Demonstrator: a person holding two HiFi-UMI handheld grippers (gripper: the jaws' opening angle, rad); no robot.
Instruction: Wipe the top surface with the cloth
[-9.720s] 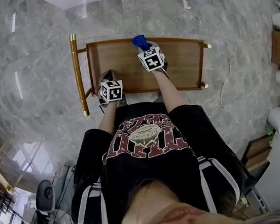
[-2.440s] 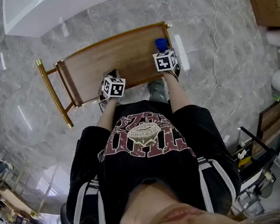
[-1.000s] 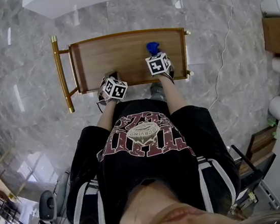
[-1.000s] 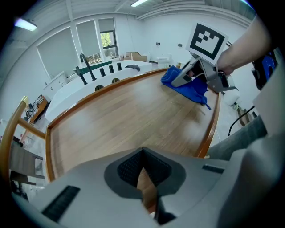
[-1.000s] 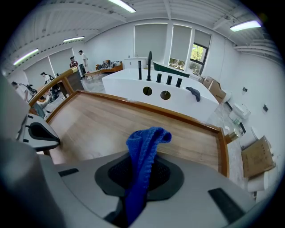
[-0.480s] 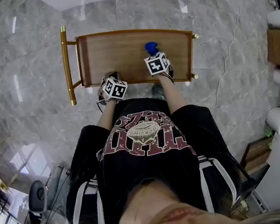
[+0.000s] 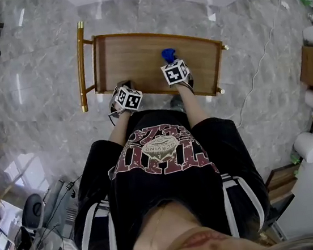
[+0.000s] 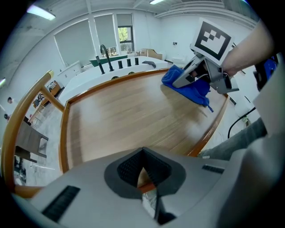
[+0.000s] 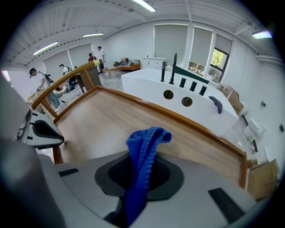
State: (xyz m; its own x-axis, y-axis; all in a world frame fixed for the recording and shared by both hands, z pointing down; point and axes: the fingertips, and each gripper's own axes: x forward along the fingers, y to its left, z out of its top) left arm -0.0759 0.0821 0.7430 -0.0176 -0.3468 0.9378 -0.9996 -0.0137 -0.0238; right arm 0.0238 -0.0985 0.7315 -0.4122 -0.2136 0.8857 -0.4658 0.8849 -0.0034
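**Q:** What has just changed on the trolley?

**A:** My right gripper [image 7: 171,62] is clenched on the blue cloth [image 7: 168,53]. About two seconds ago it was at the far right corner of the wooden top [image 7: 130,59]. It has since come back to right of centre. The cloth bunches up out of the jaws, and in the left gripper view its loose end lies on the wood.

**Q:** And for the wiping?

**A:** I judge the right end covered. The left half lies bare, well apart from the cloth, and looks to be what remains.

**Q:** Your other hand?

**A:** My left gripper [image 7: 122,93] stays at the near edge. Its jaws are closed, seemingly on the near rim [image 7: 152,92], to steady the trolley.

**Q:** Any containers?

**A:** None stands on the top. Its raised rim makes it a shallow tray, and it holds only the cloth. The white counter [image 9: 147,78] beyond has two round holes [image 9: 168,94], and I cannot see what is in them.
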